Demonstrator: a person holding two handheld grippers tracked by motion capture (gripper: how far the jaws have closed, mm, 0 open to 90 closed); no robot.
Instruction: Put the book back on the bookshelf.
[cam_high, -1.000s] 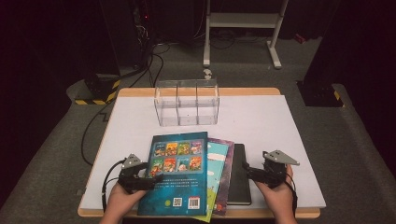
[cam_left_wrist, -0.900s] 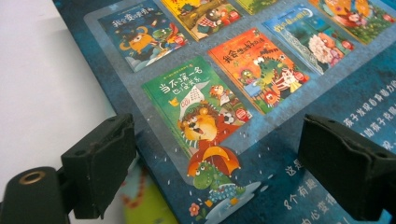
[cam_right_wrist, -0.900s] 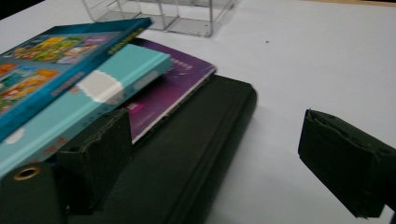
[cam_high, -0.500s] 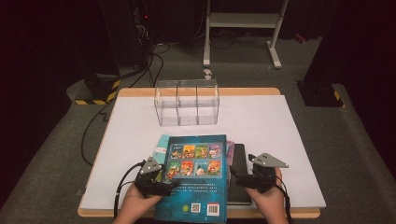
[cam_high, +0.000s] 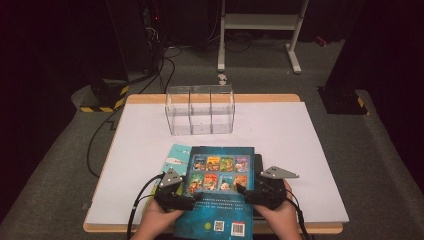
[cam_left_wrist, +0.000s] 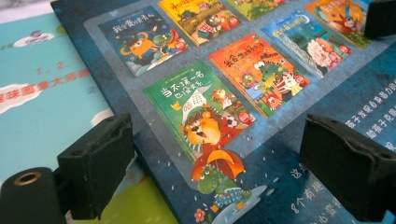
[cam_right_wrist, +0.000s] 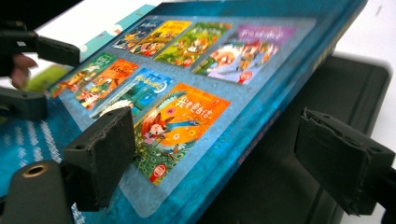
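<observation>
A dark blue picture book (cam_high: 220, 192) with a grid of small cover pictures lies at the near edge of the white desk (cam_high: 310, 150), on top of a teal book (cam_high: 176, 154) that shows at its left and a black book (cam_high: 258, 165) that shows at its right. The left tool (cam_high: 189, 199) sits at the blue book's left edge with its jaws spread, one over the cover and one out past the edge above the teal book. The right tool (cam_high: 242, 192) sits at the right edge, jaws likewise spread, astride the book's edge; whether the pads touch it I cannot tell. A clear plastic box (cam_high: 200, 110) with compartments stands farther back on the desk, well apart from the books.
</observation>
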